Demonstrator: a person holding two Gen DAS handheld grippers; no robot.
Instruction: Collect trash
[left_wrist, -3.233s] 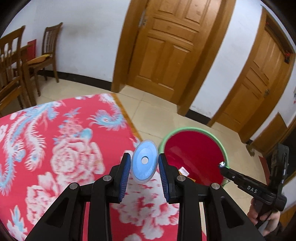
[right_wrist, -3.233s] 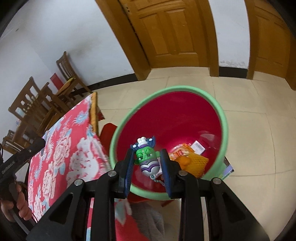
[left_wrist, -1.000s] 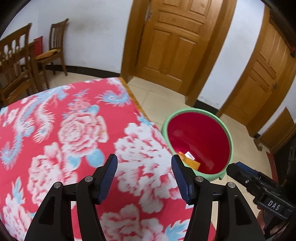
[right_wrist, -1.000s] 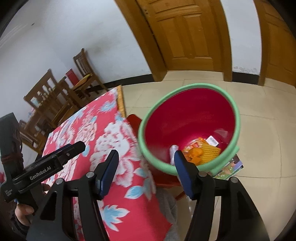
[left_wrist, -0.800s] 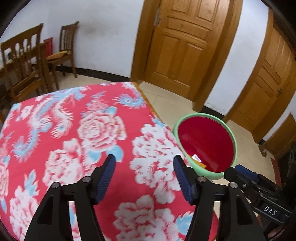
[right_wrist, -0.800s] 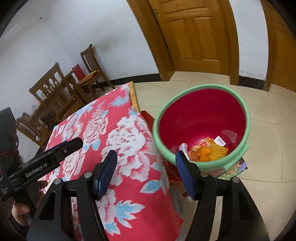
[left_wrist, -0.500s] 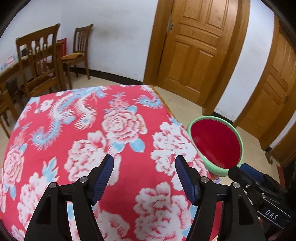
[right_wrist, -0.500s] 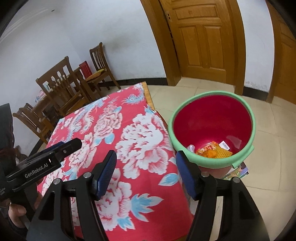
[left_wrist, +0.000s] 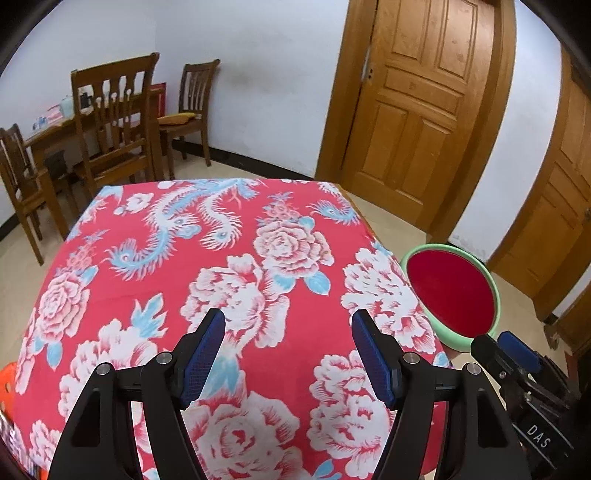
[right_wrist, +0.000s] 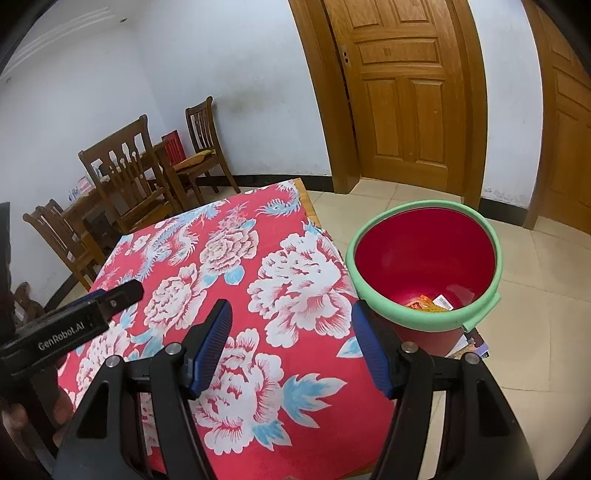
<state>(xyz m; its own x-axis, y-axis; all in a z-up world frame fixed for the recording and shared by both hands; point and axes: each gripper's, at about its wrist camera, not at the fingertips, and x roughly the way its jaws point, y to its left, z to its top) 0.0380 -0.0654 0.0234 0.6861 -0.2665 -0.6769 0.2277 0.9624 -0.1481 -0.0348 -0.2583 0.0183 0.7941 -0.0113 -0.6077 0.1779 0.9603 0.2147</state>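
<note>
Over the table (left_wrist: 258, 325) with the red floral cloth: left gripper (left_wrist: 288, 350) spread wide, nothing between the blue pads (left_wrist: 201, 360); right gripper (right_wrist: 290, 343) likewise released, empty, hovering near the table edge closest to the bin. Beside the table, on the tiled floor just off its right edge: red bin (right_wrist: 424, 258) with green rim, standing on what looks like a magazine or book. Inside the bin, at the bottom: orange wrapper and a white label-like scrap (right_wrist: 430, 303), partly hidden by the near rim. On the table itself: no trash visible in either view; only an orange thing (left_wrist: 6, 384) cut off at the table's far-left corner in the left view, identity unclear. Judged stage: items dropped, hands free, looking for a next piece or done. Risks from here: reaching for the orange thing blind, since barely in frame, so a missed or partial pinch and a drop on the floor short of the bin; snagging the loose cloth with open fingers and dragging it toward the bin side; bumping the bin rim with the right gripper, close to the table edge, tipping it off the thing underneath. Behind the table: wooden chairs (left_wrist: 110, 122), closed doors (left_wrist: 424, 103).
</note>
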